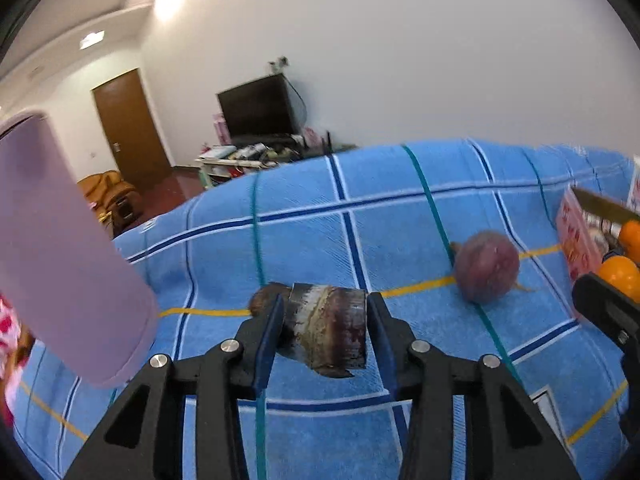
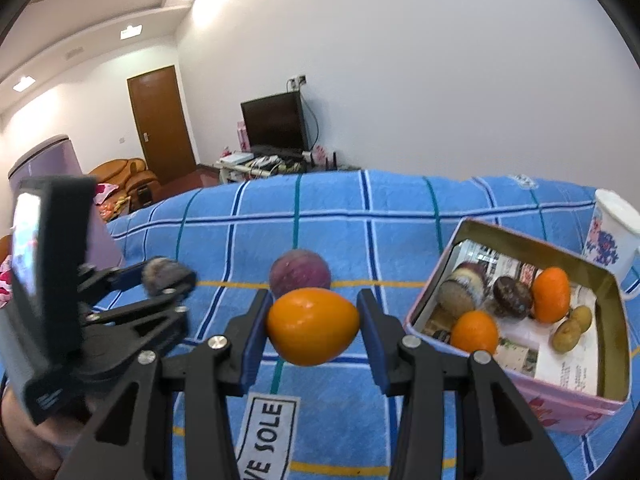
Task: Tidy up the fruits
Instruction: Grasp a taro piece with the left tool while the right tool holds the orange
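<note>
Left wrist view: the left gripper [image 1: 326, 320] clamps a brown, banded fruit [image 1: 326, 330] just above the blue checked cloth [image 1: 400, 232]; a purple round fruit [image 1: 486, 266] lies ahead to its right.

Right wrist view: the right gripper [image 2: 314, 326] holds an orange fruit [image 2: 312, 326]. The pink tin box [image 2: 560, 400], right of it, already holds several fruits. Both fruits look picked; next comes carrying them over the box and releasing.

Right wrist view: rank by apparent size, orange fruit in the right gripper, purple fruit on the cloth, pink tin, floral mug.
1. pink tin
2. orange fruit, though it is closest to the camera, so that inflates it
3. purple fruit and floral mug look alike; the mug is cut off at the frame edge, so unranked
</note>
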Action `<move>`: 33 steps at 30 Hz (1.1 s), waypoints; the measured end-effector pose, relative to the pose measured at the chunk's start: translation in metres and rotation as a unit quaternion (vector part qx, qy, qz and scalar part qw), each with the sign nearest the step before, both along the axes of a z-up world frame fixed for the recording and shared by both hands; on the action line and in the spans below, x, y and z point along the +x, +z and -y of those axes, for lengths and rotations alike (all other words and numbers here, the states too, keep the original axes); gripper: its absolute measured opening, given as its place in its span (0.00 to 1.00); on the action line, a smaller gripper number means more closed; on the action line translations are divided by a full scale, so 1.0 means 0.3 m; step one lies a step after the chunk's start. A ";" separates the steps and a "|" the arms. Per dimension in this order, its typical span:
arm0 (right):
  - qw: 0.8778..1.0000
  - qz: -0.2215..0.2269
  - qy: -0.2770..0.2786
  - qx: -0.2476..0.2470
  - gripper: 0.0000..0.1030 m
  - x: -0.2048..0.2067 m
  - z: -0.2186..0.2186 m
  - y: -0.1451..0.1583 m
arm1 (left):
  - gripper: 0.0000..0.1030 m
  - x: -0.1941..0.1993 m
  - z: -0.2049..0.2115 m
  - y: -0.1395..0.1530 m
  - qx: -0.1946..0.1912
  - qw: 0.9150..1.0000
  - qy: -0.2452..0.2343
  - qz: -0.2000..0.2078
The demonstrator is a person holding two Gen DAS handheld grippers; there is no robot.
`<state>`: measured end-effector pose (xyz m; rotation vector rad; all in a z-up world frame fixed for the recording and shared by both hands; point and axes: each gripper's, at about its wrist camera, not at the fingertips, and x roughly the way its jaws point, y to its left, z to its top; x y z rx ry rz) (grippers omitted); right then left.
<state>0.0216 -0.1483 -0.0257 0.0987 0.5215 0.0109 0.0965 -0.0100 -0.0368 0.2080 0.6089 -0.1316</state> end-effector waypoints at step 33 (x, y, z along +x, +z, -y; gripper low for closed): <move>0.997 0.043 -0.005 -0.058 0.45 -0.131 -0.034 0.023 | 0.43 -0.266 -0.046 0.049 -0.046 0.994 0.075 0.058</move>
